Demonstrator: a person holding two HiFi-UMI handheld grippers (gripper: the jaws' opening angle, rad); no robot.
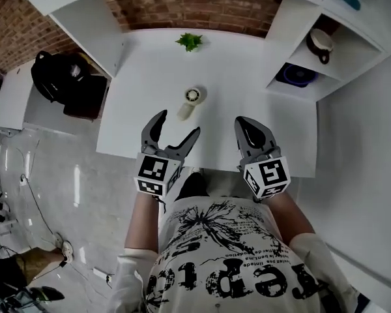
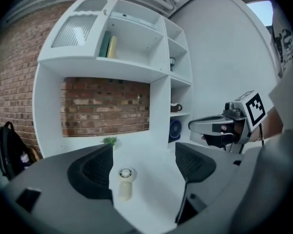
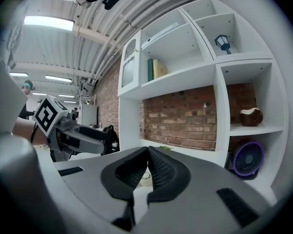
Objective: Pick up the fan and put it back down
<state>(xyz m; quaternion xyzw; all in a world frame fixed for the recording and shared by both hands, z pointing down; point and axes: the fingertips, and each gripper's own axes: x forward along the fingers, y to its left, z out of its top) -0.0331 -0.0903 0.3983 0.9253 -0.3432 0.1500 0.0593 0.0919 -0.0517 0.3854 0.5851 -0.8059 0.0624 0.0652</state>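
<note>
Left gripper [image 1: 179,124] hovers with its fingers spread wide, empty. Just ahead the fan [image 1: 191,101], seemingly a handheld one, lies untouched on the counter [image 1: 247,77]. Right gripper [image 1: 249,128] hangs with fingers pressed together on nothing. This looks like the approach: next the left must reach forward and straddle the handle.

White worktop [image 1: 247,90], small green plant [image 1: 189,42] at 12 o'clock nr far edge. Brick wall [image 1: 195,5] behind. Black backpack [image 1: 62,77] at 10 o'clock, off the worktop. Shelf unit [image 1: 352,51] at 2 o'clock: mug [image 1: 320,43] on one shelf, purple fan [image 1: 295,75] in compartment below. Higher up: books [image 2: 108,47] upright, blue lantern [image 3: 223,43].
</note>
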